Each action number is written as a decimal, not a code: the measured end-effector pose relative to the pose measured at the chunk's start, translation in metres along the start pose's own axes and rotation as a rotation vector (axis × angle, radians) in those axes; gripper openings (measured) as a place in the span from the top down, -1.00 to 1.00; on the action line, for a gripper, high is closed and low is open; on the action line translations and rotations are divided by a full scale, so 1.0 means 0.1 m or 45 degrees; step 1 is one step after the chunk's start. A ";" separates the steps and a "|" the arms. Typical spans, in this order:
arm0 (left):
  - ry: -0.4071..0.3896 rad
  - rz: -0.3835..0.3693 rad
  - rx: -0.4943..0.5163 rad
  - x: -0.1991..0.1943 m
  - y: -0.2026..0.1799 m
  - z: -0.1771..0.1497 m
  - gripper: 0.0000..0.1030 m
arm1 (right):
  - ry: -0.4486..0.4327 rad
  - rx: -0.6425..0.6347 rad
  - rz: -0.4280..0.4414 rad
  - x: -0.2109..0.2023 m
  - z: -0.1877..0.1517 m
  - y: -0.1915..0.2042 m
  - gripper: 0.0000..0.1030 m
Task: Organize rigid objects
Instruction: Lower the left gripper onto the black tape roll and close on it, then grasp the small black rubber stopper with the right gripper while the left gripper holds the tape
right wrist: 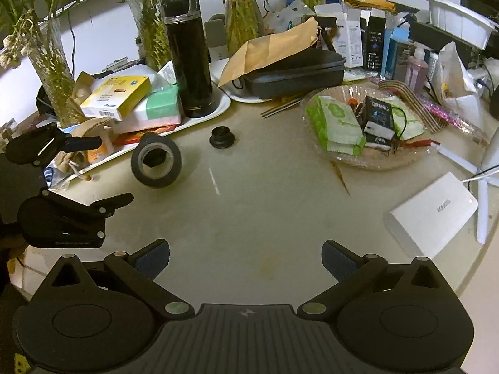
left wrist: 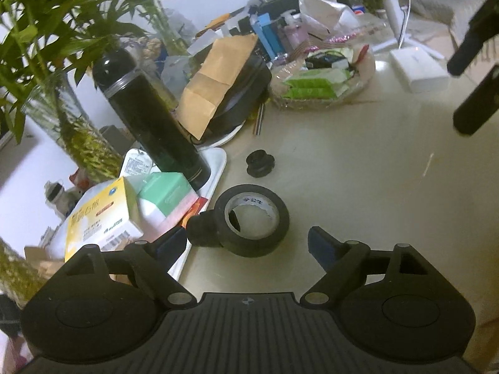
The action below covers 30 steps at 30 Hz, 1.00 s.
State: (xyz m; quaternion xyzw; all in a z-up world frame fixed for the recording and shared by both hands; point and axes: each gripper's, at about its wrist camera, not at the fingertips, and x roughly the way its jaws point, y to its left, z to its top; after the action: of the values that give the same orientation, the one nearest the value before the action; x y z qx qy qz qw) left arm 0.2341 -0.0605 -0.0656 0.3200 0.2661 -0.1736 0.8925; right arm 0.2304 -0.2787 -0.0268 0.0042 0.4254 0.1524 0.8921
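Note:
A black tape roll (left wrist: 252, 221) rests tilted on the beige table (left wrist: 358, 187), with a small black piece (left wrist: 201, 229) against its left side. My left gripper (left wrist: 248, 246) is open, and the roll sits just ahead of and partly between its blue-padded fingertips, which do not press on it. The right wrist view shows the same roll (right wrist: 156, 162) beside the left gripper (right wrist: 106, 171). Farther back lies a small black knob (left wrist: 260, 163) (right wrist: 222, 137). My right gripper (right wrist: 246, 258) hangs open over bare table, holding nothing.
A tall black flask (right wrist: 187, 56) stands on a white tray (right wrist: 218, 106) beside stacked boxes (right wrist: 115, 96). A black case (right wrist: 293, 71) under a brown envelope lies behind. A glass dish (right wrist: 405, 159) of packets and a white box (right wrist: 433, 212) are at right. Plant vases line the back.

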 end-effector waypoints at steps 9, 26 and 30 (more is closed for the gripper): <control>0.031 -0.001 0.108 0.31 -0.08 0.01 -0.66 | -0.007 0.047 -0.100 0.09 0.01 -0.12 -1.00; 0.016 -0.016 0.137 0.54 -0.13 0.11 -0.41 | -0.040 0.018 -0.082 0.18 0.06 -0.12 -1.00; -0.005 -0.022 0.079 0.40 -0.08 0.17 -0.41 | -0.064 0.002 -0.057 0.19 0.10 -0.08 -1.00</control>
State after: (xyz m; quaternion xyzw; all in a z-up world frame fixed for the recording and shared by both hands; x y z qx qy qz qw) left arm 0.2688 -0.0833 -0.0817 0.3451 0.2615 -0.1903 0.8811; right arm 0.2517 -0.2802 -0.0360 -0.0009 0.4028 0.1318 0.9057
